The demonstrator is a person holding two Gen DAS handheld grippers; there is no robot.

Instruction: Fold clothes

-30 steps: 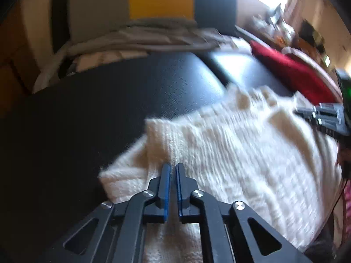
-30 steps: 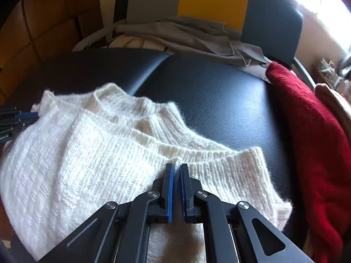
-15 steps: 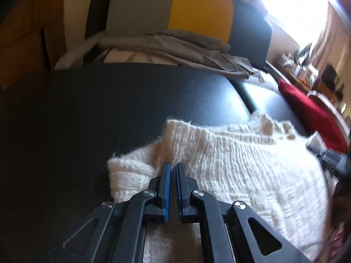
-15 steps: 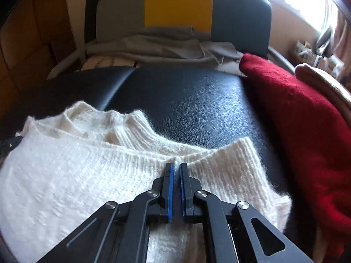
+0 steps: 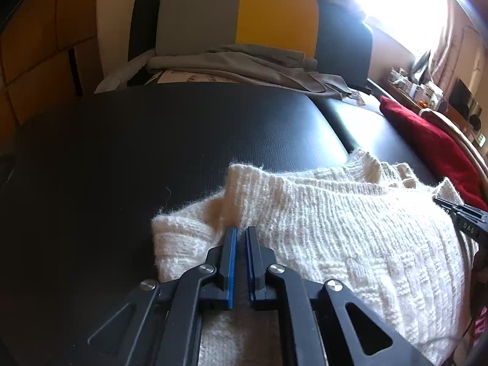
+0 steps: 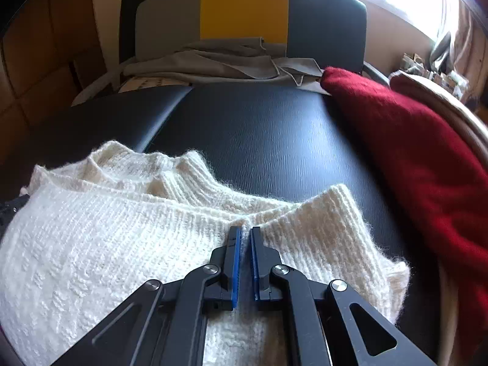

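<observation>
A cream knit sweater (image 5: 335, 219) lies folded on the black padded surface (image 5: 183, 140), its ribbed collar (image 6: 170, 177) toward the far side. My left gripper (image 5: 241, 231) is shut on the sweater's left edge, where the knit bunches into a fold. My right gripper (image 6: 245, 231) is shut on the upper layer's ribbed edge just short of the collar, white knit showing between its blue pads. The right gripper's black tip (image 5: 463, 216) also shows at the right of the left wrist view.
A red knit garment (image 6: 411, 152) lies along the right side, over a curved wooden rim (image 6: 451, 113). Grey clothes (image 6: 228, 61) are piled at the far end against a grey, yellow and dark chair back (image 6: 244, 9). Bare black padding (image 6: 259, 140) stretches beyond the sweater.
Both grippers have sunk toward the surface with the sweater's edge in them and rolled level. The upper layer now lies flatter, close to the collar.
</observation>
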